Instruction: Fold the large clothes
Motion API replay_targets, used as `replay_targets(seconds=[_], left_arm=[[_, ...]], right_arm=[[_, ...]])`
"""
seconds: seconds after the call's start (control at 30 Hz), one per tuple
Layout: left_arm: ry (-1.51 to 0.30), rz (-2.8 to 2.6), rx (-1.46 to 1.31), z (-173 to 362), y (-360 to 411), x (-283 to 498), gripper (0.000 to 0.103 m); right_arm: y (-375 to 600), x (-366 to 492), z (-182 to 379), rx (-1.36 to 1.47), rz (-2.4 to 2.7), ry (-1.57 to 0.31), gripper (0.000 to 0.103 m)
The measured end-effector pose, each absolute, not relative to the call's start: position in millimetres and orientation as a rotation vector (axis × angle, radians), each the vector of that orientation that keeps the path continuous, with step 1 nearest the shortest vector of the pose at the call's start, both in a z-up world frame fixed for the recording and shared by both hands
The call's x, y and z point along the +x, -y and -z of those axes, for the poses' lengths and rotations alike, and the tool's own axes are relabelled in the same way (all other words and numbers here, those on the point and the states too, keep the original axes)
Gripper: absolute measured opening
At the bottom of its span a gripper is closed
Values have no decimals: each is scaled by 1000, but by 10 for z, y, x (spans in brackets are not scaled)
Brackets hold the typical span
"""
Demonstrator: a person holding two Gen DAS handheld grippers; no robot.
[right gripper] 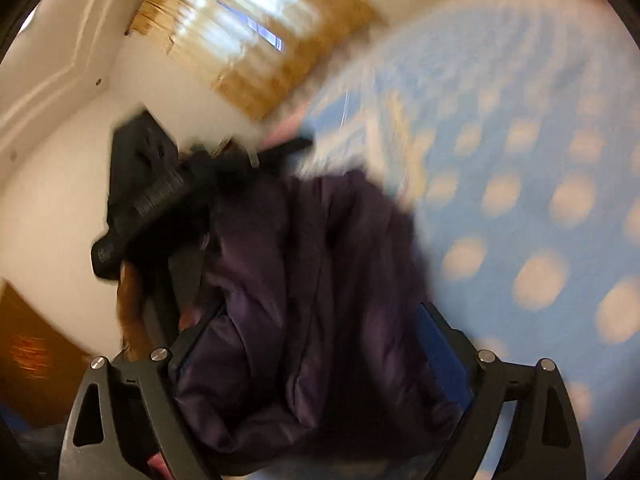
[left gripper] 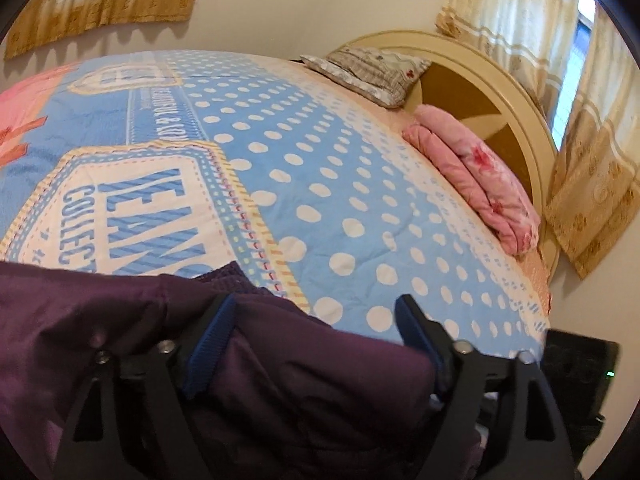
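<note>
Purple jacket bunched on near edge of bed. Left gripper and right gripper both spread wide, jacket loose between fingers, not pinched.

Left gripper, right gripper: jaws wide (both angled downward).

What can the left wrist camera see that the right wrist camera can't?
Only the left wrist view shows the headboard, a pillow and a folded pink blanket. Only the right wrist view, which is blurred, shows the other gripper beyond the jacket. Both show the purple jacket between open jaws, the dotted blue bedspread and golden curtains.
</note>
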State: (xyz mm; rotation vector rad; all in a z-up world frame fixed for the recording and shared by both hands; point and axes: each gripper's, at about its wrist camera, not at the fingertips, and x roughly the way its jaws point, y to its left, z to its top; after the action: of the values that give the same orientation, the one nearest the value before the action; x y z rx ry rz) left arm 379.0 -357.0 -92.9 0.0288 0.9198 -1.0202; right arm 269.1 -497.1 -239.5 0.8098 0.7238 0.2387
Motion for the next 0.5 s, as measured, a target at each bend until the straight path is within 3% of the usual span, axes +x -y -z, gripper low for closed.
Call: replay_targets(seconds=[0.2, 0.5], left_arm=[[-883, 1046, 80, 867, 3548, 3622, 92], [-858, 1196, 139, 676, 3372, 3206, 95]], right_arm=[[4861, 2336, 2464, 953, -275, -720, 72], [4371, 1690, 2477, 1175, -281, -676, 72]])
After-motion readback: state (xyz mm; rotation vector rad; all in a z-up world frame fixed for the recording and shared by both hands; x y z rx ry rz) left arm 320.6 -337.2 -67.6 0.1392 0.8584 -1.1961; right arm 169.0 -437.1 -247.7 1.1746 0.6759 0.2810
